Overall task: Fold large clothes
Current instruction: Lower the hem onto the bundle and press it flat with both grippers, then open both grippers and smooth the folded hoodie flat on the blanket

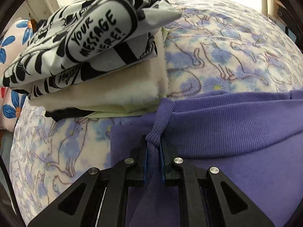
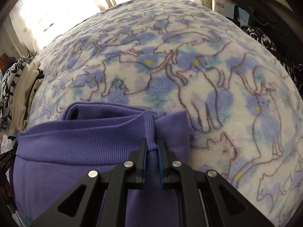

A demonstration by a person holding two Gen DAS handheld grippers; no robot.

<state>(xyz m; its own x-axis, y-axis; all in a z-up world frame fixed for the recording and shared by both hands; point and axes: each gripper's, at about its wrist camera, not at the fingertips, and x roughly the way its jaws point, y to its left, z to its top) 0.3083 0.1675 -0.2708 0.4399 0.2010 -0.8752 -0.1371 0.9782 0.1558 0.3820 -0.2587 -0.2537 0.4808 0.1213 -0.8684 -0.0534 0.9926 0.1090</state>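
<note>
Both grippers are pinching the ribbed hem of the purple sweatshirt (image 1: 227, 124), which is lying on the near part of the bed (image 1: 217, 56): the left gripper (image 1: 153, 147) is clenching one bunched hem corner, the right gripper (image 2: 152, 145) the other. The fold is probably just starting. Next, both corners likely need lifting together and carrying evenly across the garment, keeping the hem taut. The left view is showing the pile (image 1: 90, 60) of folded clothes touching the sweatshirt's corner; the right view is showing mostly bare blanket beyond, with that pile at the bed's left edge.
</note>
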